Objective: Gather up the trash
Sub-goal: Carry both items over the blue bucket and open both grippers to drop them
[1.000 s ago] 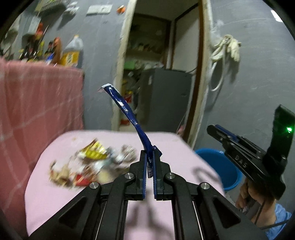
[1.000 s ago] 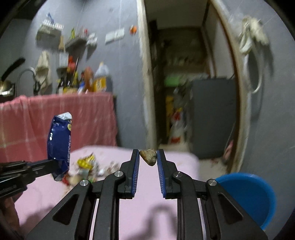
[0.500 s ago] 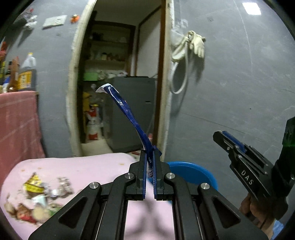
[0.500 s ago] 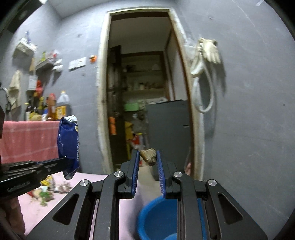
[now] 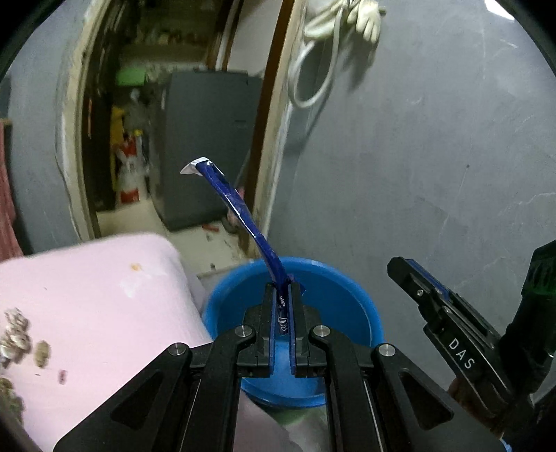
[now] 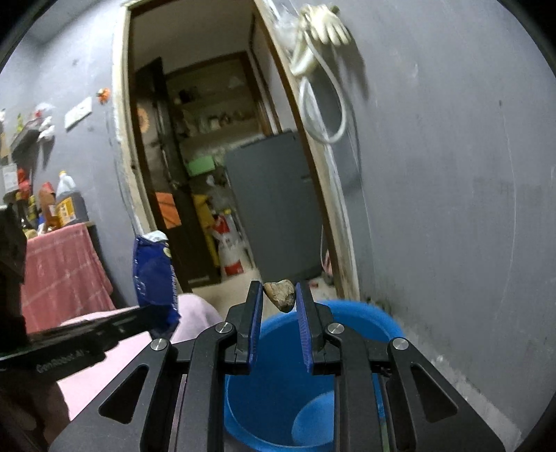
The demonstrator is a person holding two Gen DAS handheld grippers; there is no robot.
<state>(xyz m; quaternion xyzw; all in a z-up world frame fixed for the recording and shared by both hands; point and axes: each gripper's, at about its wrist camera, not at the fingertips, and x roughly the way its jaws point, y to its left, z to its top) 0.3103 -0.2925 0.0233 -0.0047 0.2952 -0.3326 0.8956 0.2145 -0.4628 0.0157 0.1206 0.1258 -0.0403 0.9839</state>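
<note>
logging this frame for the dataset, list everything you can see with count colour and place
wrapper: 1, blue with a white torn end, clamped in the left gripper, over the bucket
scrap: 1, brown, pinched at the right gripper's tips, over the bucket
bucket: 1, blue, on the floor beside the table
table: 1, pink cloth cover, left of the bucket
litter: several small pieces, blurred, at the table's left edge
gloves: white, count unclear, hung on the grey wall with a white hose
cabinet: 1, grey, past the doorway
bottles: several, on the red-draped counter, far left
left gripper: 1, black, shut on the wrapper
right gripper: 1, black, shut on the scrap
</note>
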